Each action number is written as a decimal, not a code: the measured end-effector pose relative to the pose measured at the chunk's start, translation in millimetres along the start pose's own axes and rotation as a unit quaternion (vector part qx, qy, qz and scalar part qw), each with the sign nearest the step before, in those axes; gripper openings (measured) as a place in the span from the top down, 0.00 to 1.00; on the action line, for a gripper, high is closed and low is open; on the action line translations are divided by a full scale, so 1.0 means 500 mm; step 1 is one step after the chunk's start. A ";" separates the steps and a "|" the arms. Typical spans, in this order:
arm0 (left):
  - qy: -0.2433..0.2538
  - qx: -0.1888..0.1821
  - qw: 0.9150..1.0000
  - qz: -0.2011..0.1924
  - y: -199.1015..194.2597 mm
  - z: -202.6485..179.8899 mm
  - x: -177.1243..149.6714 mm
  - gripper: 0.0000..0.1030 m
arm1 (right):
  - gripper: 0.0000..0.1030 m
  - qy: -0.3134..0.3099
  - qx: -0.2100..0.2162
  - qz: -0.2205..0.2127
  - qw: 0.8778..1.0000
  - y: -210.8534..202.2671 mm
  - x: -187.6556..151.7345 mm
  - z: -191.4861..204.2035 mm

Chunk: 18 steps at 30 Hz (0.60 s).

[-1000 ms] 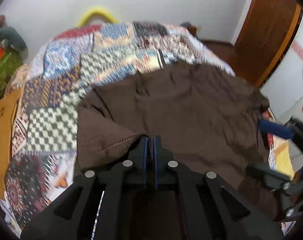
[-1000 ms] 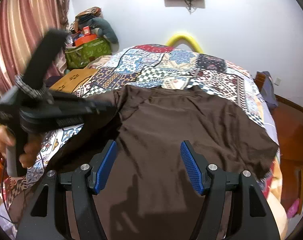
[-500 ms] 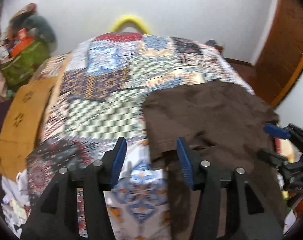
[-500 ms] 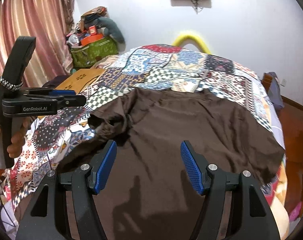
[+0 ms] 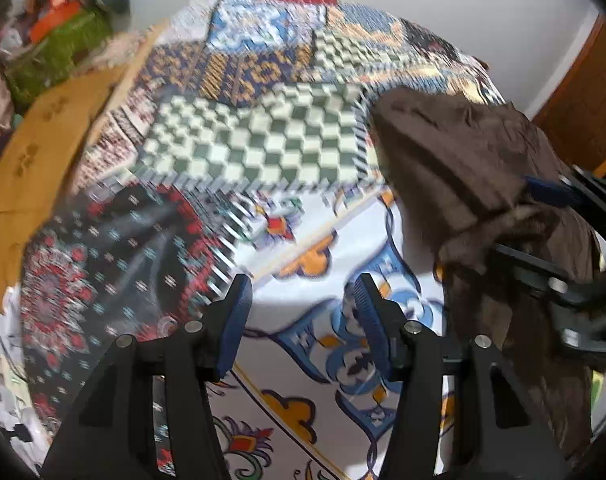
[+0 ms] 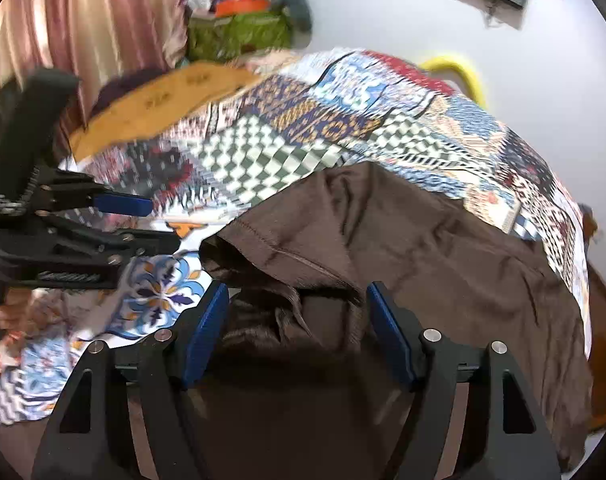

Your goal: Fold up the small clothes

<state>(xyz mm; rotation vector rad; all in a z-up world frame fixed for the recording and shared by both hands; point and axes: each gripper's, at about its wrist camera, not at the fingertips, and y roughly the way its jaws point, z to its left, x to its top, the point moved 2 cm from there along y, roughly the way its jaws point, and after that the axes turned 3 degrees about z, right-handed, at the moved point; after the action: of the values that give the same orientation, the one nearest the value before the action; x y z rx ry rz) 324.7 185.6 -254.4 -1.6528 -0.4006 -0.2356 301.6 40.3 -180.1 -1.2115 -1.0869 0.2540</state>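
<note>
One brown garment (image 6: 423, 248) on the patchwork bed (image 5: 255, 148); two grippers, left gripper (image 5: 299, 300) and right gripper (image 6: 297, 312), jaws both apart, empty, right's just widening.

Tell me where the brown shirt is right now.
The brown shirt lies on the patchwork bedspread: right of the left gripper in its view, and under the right gripper in the right wrist view.
</note>
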 end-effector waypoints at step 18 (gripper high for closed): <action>0.018 -0.007 1.000 -0.020 -0.005 -0.057 0.010 0.45 | 0.89 0.154 0.019 -0.095 0.983 -0.037 0.036 -0.112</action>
<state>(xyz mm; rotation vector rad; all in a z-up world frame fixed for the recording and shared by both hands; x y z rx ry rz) 330.3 158.0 -246.6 -1.6537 -0.4060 -0.2983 347.4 10.4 -152.0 -1.0644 -0.9130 -0.0593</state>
